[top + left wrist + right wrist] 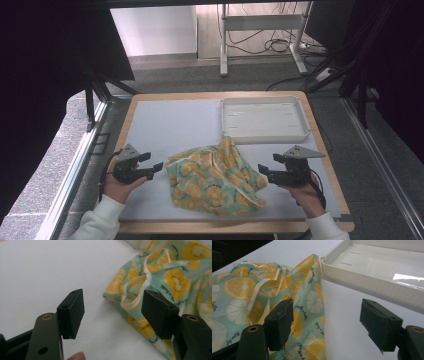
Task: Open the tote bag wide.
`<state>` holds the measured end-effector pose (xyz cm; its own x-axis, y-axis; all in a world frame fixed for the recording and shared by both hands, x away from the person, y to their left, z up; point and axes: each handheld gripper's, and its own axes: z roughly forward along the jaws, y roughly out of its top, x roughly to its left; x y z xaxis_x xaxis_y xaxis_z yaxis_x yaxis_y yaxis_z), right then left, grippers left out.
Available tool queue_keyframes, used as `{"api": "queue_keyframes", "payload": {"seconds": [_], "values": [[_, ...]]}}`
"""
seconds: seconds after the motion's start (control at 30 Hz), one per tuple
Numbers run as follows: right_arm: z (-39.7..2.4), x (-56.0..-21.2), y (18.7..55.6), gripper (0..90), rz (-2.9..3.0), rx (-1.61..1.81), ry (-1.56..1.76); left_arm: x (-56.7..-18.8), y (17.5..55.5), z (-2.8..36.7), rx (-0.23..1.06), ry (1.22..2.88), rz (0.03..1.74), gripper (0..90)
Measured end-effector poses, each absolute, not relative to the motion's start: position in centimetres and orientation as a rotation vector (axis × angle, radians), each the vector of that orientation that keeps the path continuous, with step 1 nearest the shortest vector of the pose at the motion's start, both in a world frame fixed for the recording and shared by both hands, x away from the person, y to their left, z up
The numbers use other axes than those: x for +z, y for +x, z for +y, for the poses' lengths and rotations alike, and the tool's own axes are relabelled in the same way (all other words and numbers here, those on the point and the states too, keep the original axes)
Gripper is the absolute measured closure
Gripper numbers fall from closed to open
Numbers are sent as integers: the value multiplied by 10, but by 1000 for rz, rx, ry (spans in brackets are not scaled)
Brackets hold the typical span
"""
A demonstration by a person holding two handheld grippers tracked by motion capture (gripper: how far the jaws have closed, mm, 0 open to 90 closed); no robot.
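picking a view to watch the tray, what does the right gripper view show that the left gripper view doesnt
Right gripper view alone: the white tray, empty, its near corner touching the cloth's edge, and the right gripper with jaws open over cloth and mat. Left gripper view alone: the left gripper, jaws open, and a fingertip at the bottom edge. Both: the lemon-print cloth crumpled on the pale mat.
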<state>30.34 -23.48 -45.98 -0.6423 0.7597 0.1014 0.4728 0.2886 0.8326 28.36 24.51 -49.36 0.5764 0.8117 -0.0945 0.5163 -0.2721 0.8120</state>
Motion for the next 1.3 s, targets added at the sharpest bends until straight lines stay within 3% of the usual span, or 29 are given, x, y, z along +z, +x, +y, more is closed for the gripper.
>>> {"api": "queue_keyframes", "payload": {"seconds": [0.47, 0.9, 1.3], "values": [[-204, -451, 296, 313, 2340, 1278, 999, -483, 271, 248, 428, 1903, 1043, 378], [-180, -452, 287, 349, 2440, 1265, 930, -479, 319, 214, 316, 1941, 1024, 433], [-167, -463, 292, 351, 2484, 1210, 917, -494, 325, 196, 237, 2053, 962, 449]]}}
